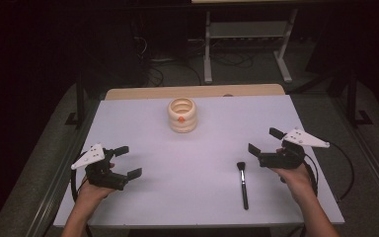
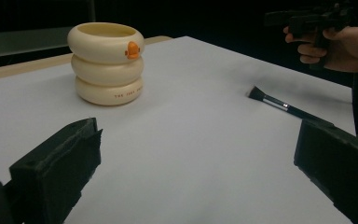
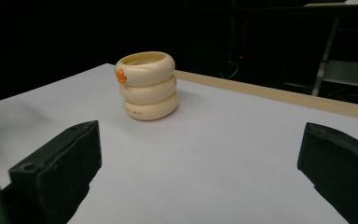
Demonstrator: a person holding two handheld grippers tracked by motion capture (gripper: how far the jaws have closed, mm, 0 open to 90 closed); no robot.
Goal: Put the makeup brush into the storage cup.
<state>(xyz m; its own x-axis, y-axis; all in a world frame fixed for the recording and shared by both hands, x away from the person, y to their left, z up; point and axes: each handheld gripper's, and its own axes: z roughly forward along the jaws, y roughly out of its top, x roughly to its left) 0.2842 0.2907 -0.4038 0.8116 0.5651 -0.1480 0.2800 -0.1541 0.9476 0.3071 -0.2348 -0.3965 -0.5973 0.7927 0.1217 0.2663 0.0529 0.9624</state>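
A cream pot [image 1: 182,114] shaped like three stacked rings, with a small orange knob on its side, stands upright at the back middle of the white table [image 1: 187,197]; it also appears as the cream pot [image 2: 106,63] and the cream pot [image 3: 147,85]. A black makeup brush [image 1: 243,183] lies flat at the front right, bristles pointing away; the same makeup brush [image 2: 279,104] is in the left gripper view. My left gripper [image 1: 128,162] is open over the front left, holding nothing. My right gripper [image 1: 265,140] is open just right of the brush, holding nothing.
A bare wooden strip [image 1: 128,92] runs along the table's far edge. Beyond it stand a metal frame [image 1: 246,44] and cables on the dark floor. The person's right hand [image 2: 340,46] with its gripper shows far off in the left gripper view.
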